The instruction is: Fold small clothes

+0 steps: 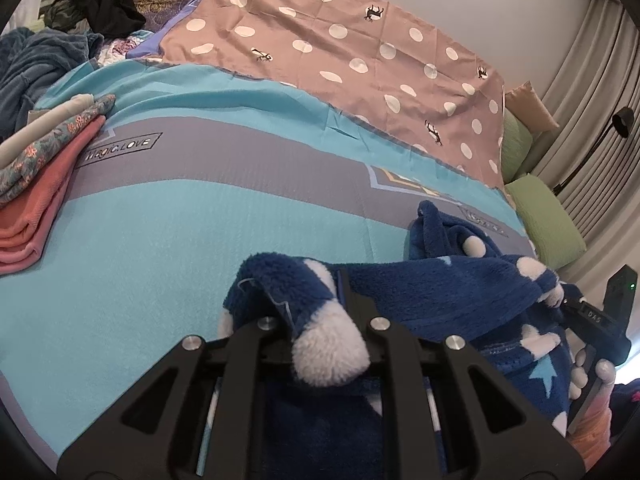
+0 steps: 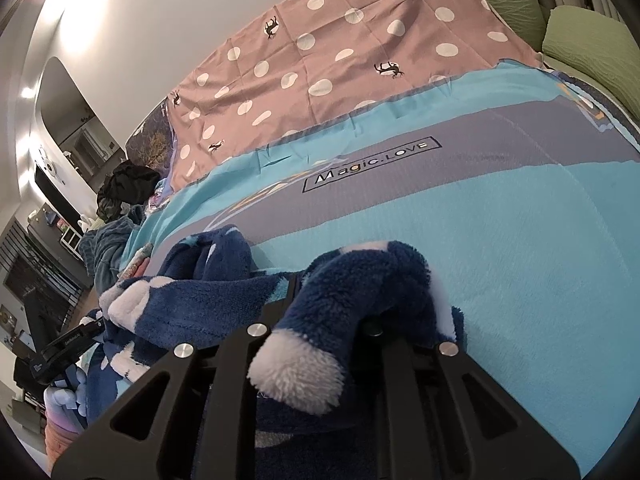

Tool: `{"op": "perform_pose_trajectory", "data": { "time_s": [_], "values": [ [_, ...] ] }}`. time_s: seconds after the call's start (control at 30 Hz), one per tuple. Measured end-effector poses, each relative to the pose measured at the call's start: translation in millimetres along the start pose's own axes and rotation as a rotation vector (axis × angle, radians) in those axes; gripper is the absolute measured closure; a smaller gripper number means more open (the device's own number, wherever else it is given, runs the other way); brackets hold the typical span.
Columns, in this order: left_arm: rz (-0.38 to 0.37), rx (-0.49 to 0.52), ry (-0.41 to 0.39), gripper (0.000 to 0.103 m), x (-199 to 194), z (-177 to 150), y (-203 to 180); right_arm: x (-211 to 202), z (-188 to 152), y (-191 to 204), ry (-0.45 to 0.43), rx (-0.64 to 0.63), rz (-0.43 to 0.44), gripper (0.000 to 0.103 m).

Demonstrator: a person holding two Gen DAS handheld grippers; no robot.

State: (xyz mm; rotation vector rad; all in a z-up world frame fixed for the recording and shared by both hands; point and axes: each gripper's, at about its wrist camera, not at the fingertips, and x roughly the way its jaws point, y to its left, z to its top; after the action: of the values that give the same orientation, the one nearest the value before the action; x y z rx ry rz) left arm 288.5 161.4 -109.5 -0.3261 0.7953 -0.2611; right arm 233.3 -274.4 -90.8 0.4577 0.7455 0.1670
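A dark blue fleece garment point(image 1: 460, 292) with white dots and pale stars lies bunched at the near edge of a turquoise and grey bed cover point(image 1: 200, 220). My left gripper point(image 1: 316, 296) is shut on one fluffy corner of it, which spills back over the jaws. The right gripper point(image 1: 576, 304) shows at the right edge, gripping the other end, with a person's fingers below it. In the right wrist view my right gripper point(image 2: 332, 280) is shut on its corner of the fleece garment point(image 2: 200, 304), low over the bed cover point(image 2: 520, 240). The left gripper point(image 2: 80, 332) shows at far left.
A stack of folded clothes point(image 1: 40, 184) sits on the left of the bed. A brown polka-dot sheet point(image 1: 340, 48) covers the far side. Green pillows point(image 1: 548, 220) line the right end. Dark loose clothes point(image 1: 96, 4) and a blue-grey blanket point(image 1: 32, 60) are heaped at far left.
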Motion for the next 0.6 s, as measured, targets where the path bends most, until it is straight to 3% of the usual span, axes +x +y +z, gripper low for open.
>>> {"op": "perform_pose_trajectory", "data": {
  "time_s": [0.17, 0.3, 0.37, 0.4, 0.47, 0.6],
  "values": [
    [-0.006, -0.006, -0.001, 0.088, 0, 2, -1, 0, 2, 3, 0.005, -0.019, -0.004, 0.08],
    [-0.07, -0.017, -0.08, 0.082, -30, 8, -3, -16, 6, 11, -0.026, -0.039, -0.021, 0.074],
    [-0.069, -0.001, -0.131, 0.071, -51, 10, -6, -36, 7, 16, -0.087, -0.05, -0.036, 0.049],
    [-0.045, 0.015, -0.169, 0.06, -64, 9, -9, -50, 6, 18, -0.132, -0.057, -0.05, 0.045],
    [0.0, 0.057, -0.214, 0.054, -83, 4, -14, -70, 2, 22, -0.176, -0.074, -0.065, 0.044],
    [0.032, 0.117, -0.207, 0.054, -105, -13, -22, -92, -13, 29, -0.131, -0.127, -0.07, 0.044]
  ]
}}
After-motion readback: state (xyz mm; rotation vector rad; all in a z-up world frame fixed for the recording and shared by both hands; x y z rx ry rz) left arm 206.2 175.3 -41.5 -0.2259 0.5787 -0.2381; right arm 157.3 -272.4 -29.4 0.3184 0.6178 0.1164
